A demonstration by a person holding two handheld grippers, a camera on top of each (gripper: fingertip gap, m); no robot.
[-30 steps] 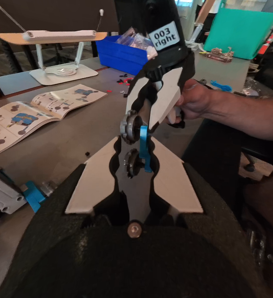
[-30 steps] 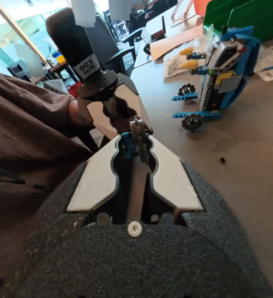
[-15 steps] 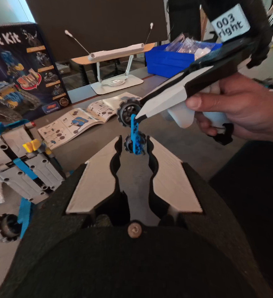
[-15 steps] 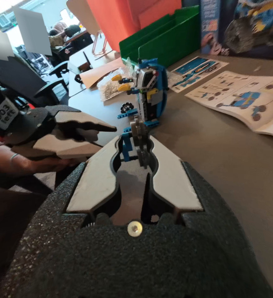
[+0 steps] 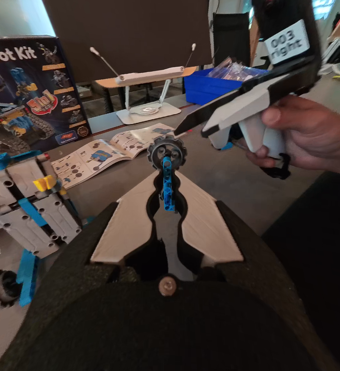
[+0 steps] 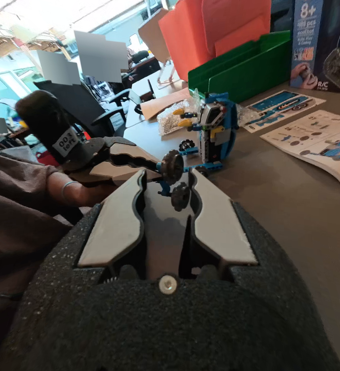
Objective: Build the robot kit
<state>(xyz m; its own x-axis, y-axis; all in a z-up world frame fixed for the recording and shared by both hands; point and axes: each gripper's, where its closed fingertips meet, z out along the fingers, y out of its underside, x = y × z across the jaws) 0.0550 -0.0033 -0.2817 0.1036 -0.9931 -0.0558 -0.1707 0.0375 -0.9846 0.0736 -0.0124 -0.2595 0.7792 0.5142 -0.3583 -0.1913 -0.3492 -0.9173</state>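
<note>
The left tool (image 5: 166,176) is closed on a blue beam (image 5: 168,190) carrying two dark wheels (image 5: 166,153), held above the desk (image 5: 235,186); the right tool (image 6: 167,176) stands wide, its fingers apart on either side of the wheels, holding nothing; a half-built toy robot (image 6: 215,128) stands nearby.

Open booklet (image 5: 113,154) on grey table (image 5: 225,180); kit box (image 5: 28,90) behind; blue bin (image 5: 205,88); green bin (image 6: 245,80).

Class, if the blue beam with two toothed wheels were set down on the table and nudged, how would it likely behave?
The blue beam looks like rigid plastic, probably light. Its toothed wheels sit on one side, so it would likely tip rather than roll.
</note>
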